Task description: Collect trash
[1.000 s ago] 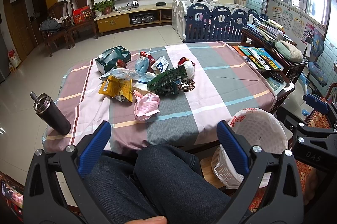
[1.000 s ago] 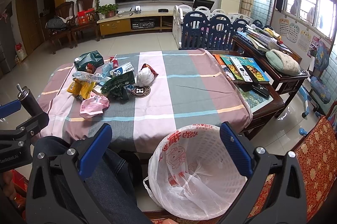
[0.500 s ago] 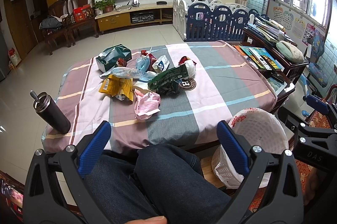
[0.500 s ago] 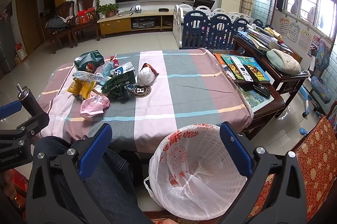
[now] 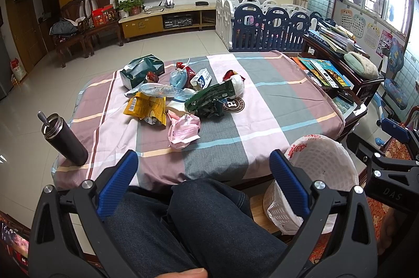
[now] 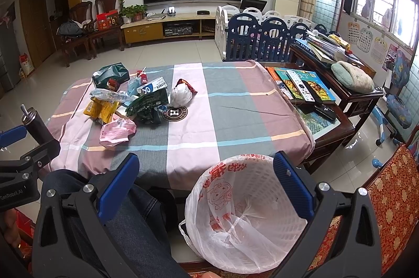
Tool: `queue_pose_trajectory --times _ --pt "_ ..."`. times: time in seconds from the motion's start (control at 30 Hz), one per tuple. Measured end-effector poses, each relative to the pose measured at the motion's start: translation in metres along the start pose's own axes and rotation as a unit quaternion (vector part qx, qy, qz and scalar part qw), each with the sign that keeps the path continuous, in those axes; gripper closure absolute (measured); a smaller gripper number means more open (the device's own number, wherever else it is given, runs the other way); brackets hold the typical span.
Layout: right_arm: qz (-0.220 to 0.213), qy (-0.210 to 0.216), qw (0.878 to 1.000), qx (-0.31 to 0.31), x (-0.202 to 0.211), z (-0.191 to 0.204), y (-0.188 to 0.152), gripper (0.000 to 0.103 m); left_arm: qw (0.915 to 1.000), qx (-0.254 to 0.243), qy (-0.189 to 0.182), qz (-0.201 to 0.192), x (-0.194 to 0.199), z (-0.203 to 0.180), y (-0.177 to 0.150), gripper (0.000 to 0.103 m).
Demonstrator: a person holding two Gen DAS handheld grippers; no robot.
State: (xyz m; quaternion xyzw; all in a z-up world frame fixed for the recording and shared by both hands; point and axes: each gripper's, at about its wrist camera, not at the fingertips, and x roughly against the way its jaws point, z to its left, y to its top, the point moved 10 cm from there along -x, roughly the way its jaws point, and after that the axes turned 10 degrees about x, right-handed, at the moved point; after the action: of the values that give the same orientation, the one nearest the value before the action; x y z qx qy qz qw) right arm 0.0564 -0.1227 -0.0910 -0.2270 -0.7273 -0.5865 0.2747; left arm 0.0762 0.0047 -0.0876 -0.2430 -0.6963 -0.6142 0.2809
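Observation:
A heap of trash lies on the left half of the checked tablecloth [image 5: 275, 105]: a pink wrapper [image 5: 183, 131] [image 6: 116, 132] nearest me, a yellow packet [image 5: 146, 109], a green bag [image 5: 212, 96] [image 6: 149, 104], a clear bottle [image 5: 162, 90], a dark green bag [image 5: 142, 71] and a white bag [image 6: 180, 96]. A white basket with a plastic liner [image 6: 251, 215] [image 5: 314, 178] stands by the table's near right corner. My left gripper [image 5: 203, 165] is open and empty above my lap. My right gripper [image 6: 207, 170] is open and empty above the basket.
A dark flask [image 5: 65, 140] stands at the table's near left corner. My knees [image 5: 204, 220] are under the near edge. A side table with books and remotes [image 6: 306, 87] is to the right. A red patterned chair [image 6: 387, 199] is beside the basket.

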Motion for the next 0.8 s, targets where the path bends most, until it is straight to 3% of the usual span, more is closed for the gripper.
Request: queue_pose_trajectory --times 0.8 --pt "0.007 -0.002 1.0 -0.005 -0.007 -0.005 -0.002 0.003 1.0 0.003 0.0 0.008 -0.007 0.005 -0.013 0.003"
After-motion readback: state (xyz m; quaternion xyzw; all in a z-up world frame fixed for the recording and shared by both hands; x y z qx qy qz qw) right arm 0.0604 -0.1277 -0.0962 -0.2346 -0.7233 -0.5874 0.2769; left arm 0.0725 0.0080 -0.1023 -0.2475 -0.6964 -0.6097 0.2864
